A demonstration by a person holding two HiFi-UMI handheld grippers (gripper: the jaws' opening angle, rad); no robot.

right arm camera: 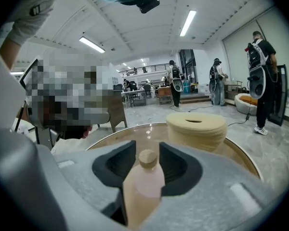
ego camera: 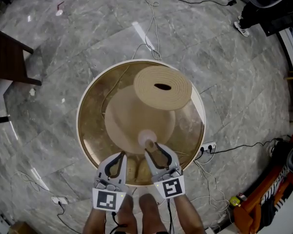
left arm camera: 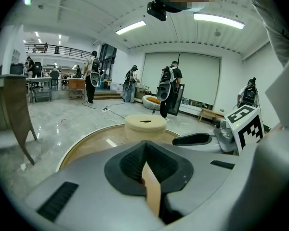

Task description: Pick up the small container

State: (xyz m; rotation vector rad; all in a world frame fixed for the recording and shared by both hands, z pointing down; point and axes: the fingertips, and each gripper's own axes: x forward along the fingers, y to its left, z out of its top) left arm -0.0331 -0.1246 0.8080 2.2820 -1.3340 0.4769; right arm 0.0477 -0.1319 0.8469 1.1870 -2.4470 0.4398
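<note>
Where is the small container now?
Head view: the small container is at the near side of the round table, inside the open right claw, beside the wide beige object.

Round amber glass table [ego camera: 94, 116] with white rim, seen from above on grey marble floor [ego camera: 63, 48].
Thick beige ribbed disc [ego camera: 177, 94] at far side; small pale pink container [ego camera: 147, 138] between jaws of right hand-held gripper [ego camera: 153, 148]; left hand-held gripper [ego camera: 119, 156] just beside.
</note>
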